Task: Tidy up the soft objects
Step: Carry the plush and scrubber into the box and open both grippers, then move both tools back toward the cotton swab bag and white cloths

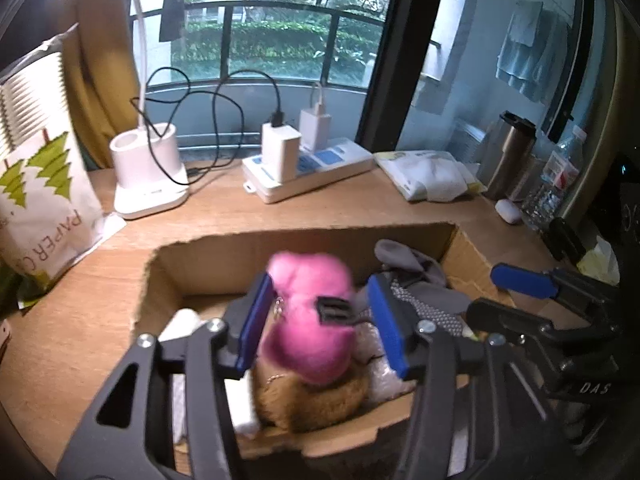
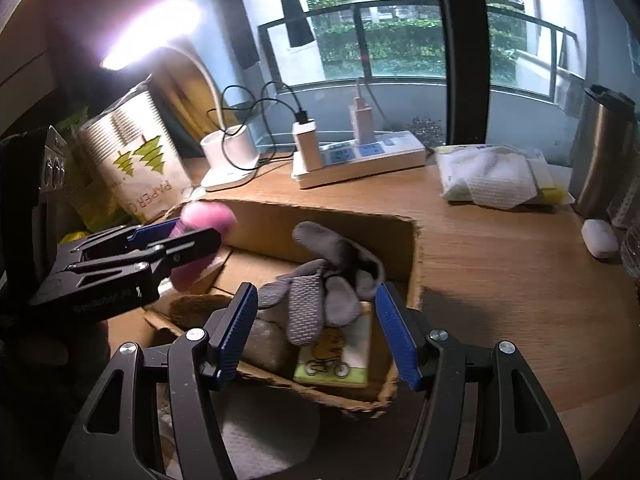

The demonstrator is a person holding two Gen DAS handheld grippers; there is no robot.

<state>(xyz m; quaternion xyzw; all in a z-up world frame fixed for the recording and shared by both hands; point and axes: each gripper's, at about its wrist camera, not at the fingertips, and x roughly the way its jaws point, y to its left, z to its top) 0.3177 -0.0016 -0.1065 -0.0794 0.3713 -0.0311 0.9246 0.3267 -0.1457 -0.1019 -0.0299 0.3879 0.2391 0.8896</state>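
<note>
Over an open corrugated cardboard box with ragged torn edges, the left gripper has its blue ribbed pads spread around a fuzzy pink plush toy; the left pad touches the fur, the right pad stands just apart from it. The toy sits above a tan furry plush in the near part of the box, with white cloth to its left. The right gripper hangs with its fingers wide apart over the box's right half, around nothing, above a limp grey knitted glove with a dotted grip palm. Beneath the glove lies a flat card with a cartoon cyclist. On the far side of the wooden desk stand a white lamp base, a power strip with boxy chargers, and a crumpled white tissue pack to the right.
</note>
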